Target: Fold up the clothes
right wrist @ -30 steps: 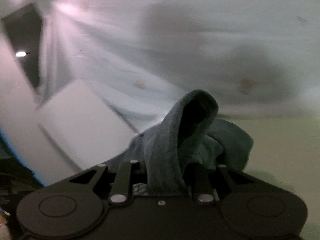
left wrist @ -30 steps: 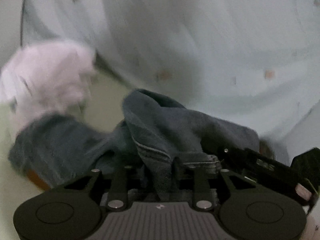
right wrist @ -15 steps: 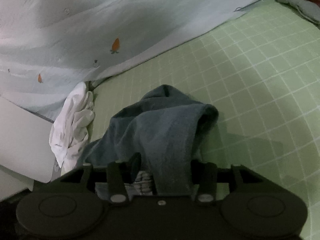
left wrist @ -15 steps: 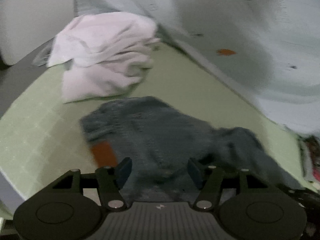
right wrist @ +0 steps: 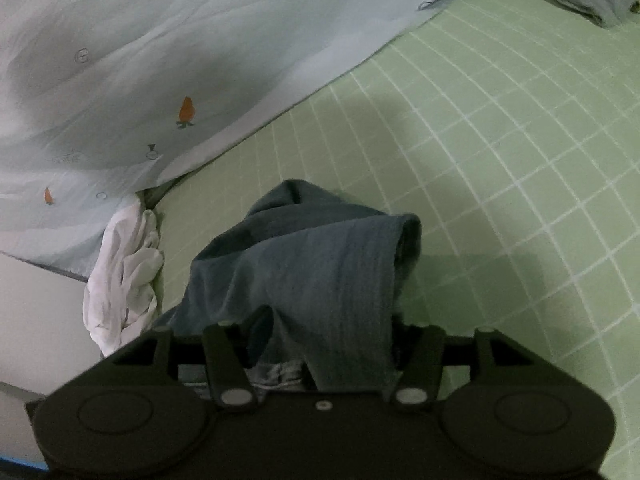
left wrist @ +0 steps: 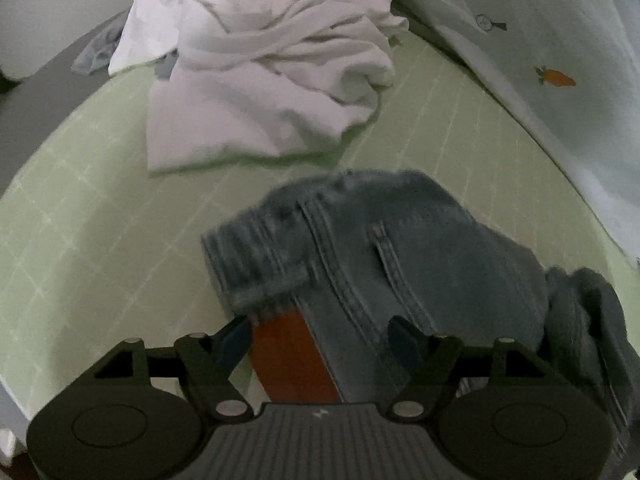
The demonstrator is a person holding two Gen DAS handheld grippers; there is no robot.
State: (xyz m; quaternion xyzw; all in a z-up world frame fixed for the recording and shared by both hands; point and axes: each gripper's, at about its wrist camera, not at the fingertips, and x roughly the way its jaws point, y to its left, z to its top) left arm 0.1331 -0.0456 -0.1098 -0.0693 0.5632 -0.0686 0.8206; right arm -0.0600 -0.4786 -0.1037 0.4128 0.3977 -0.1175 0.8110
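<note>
**Jeans let go onto the green sheet**

Both grippers are releasing the jeans they carried a second ago. The left gripper has come down over the waistband end, and its jaws are opening: the denim and its brown leather patch lie between them, but the pads no longer press on the cloth. The right gripper has jaws opening too, with a hump of denim rising between and slightly over them (loosely draped, not pinched, as far as the view shows).

The jeans now rest in a rumpled heap on the checked green bedsheet, near the middle of the bed, where earlier they hung bunched from both grips. A crumpled white garment lies just beyond them on the far left, and a pale blue quilt with carrot prints borders the far side.

My reading: the garment has been laid down but not spread. It probably needs regripping at waistband and legs and pulling flat before any fold can start.
</note>
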